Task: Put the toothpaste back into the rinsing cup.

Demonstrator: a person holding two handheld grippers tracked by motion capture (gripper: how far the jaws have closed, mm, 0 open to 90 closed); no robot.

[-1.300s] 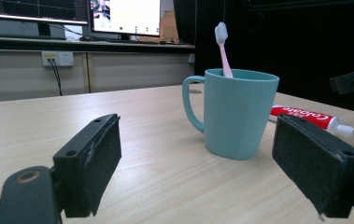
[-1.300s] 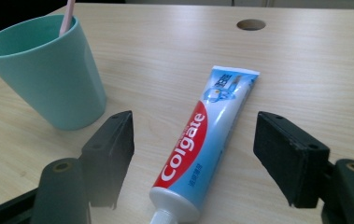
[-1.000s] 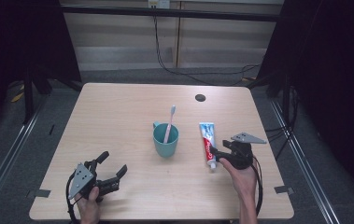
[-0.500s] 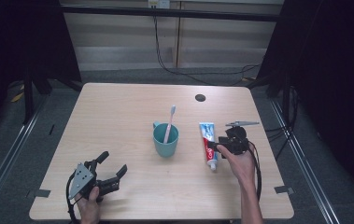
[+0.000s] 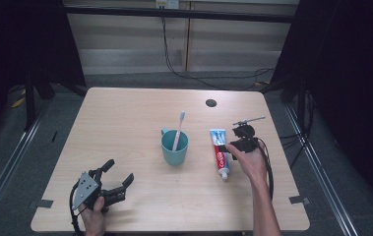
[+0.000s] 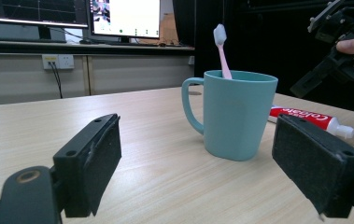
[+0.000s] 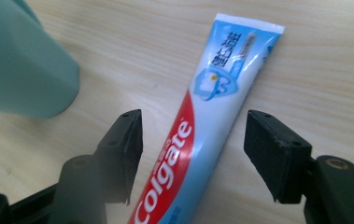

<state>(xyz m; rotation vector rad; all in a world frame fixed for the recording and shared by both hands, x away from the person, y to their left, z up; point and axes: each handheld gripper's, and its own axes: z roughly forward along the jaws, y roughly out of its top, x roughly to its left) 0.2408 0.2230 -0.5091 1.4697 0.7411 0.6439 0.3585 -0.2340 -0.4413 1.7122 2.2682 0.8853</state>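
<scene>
Straddling the tube [image 7: 198,135] right of the mug [image 5: 174,147], right gripper [image 7: 193,154] jaws spread, not pinching: lower squarely, then close across the middle; left gripper [image 6: 198,177] idle, spread.

We see a light wooden table [image 5: 125,123] with rounded corners and a small dark round hole [image 5: 211,103] near its far edge. Around it lies a grey floor [image 5: 125,81], with metal rails [image 5: 7,167] running along both sides and bits of tape stuck down by the near corners. Behind the table we find a pale panelled wall [image 5: 125,44] with a white socket [image 5: 167,4] at the top, from which black cables [image 5: 174,54] hang and trail over the floor. Black curtains [image 5: 351,73] close off both sides. From the left gripper view, we make out two lit monitors [image 6: 125,18] on a ledge above a wall socket [image 6: 53,61].
</scene>
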